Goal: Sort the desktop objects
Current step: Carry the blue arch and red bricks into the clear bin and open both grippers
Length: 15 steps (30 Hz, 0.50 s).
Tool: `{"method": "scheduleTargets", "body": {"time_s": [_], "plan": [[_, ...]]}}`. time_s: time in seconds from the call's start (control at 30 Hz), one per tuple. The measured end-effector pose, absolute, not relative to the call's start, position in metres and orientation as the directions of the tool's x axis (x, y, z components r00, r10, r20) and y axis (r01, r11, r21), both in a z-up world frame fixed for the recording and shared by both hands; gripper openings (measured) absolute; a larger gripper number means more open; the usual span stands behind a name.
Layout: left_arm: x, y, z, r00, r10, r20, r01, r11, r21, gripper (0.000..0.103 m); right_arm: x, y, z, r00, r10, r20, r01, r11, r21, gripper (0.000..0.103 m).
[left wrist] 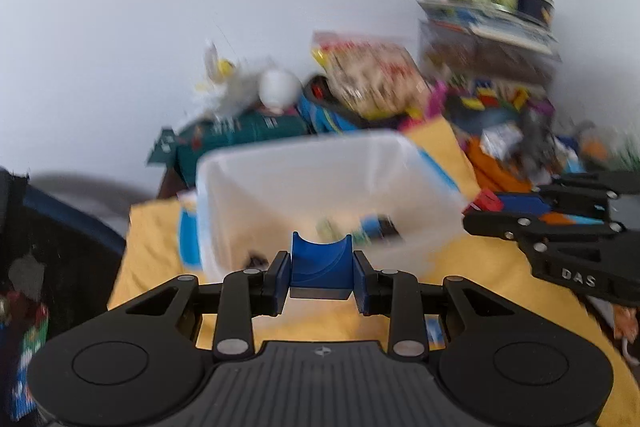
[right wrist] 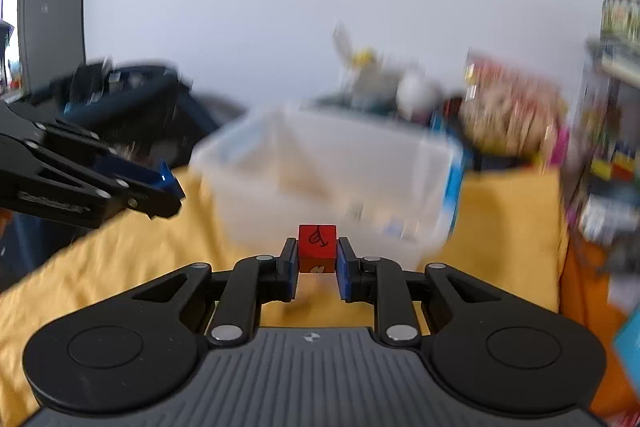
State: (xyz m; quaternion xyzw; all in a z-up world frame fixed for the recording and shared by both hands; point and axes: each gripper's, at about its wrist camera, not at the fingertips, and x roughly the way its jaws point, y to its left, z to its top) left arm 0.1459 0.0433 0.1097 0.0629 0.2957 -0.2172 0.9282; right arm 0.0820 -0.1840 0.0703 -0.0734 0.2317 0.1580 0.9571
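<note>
**Both grippers loaded, bin straight ahead**

The left gripper [left wrist: 321,277] pinches a blue curved plastic block with a scooped top [left wrist: 321,261], its fingers pressed against the block's two sides. The block is carried above the yellow cloth-covered table [left wrist: 152,239], just short of the near wall of the translucent plastic storage bin [left wrist: 320,179]. That bin stands toward the middle of the cloth, with a few small coloured pieces blurred at its bottom; what they are cannot be told.

The right gripper [right wrist: 318,263] squeezes a small red wooden cube with a black mark drawn on it [right wrist: 317,247], held at the fingertips, also over the cloth and just in front of the bin's near wall. In the left wrist view the right gripper reaches in from the right edge, beside the bin's right corner.

Along the table's far edge lies a blurred heap of toys and boxes [left wrist: 500,95].

The bin lies dead ahead of both grippers, its open top above fingertip level as seen here, so each load likely needs lifting over the rim. The two look about equally near.
</note>
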Motion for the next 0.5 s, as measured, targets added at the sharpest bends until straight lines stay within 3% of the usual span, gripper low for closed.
{"method": "scheduleTargets", "body": {"time_s": [0.17,0.27,0.33,0.4,0.5], "plan": [[0.196,0.03,0.111,0.753,-0.319,-0.576,0.387,0.922,-0.004,0.035,0.122,-0.184,0.088,0.889,0.223,-0.4,-0.268,0.961,-0.061,0.022],[0.22,0.021,0.093,0.733,-0.25,-0.632,0.341,0.94,0.024,0.039,0.148,-0.185,0.079,0.882,0.178,-0.436,-0.222,0.974,-0.05,0.022],[0.221,0.02,0.084,0.741,-0.204,-0.64,0.307,0.95,0.053,0.052,0.16,-0.185,0.068,0.863,0.143,-0.485,-0.191,0.98,-0.051,0.023],[0.211,0.022,0.082,0.751,-0.216,-0.624,0.32,0.945,0.059,0.054,0.163,-0.186,0.06,0.843,0.133,-0.521,-0.184,0.982,-0.049,0.028],[0.184,0.029,0.082,0.78,-0.237,-0.578,0.335,0.94,0.066,0.064,0.147,-0.192,0.061,0.858,0.146,-0.492,-0.187,0.982,-0.035,0.028]]}}
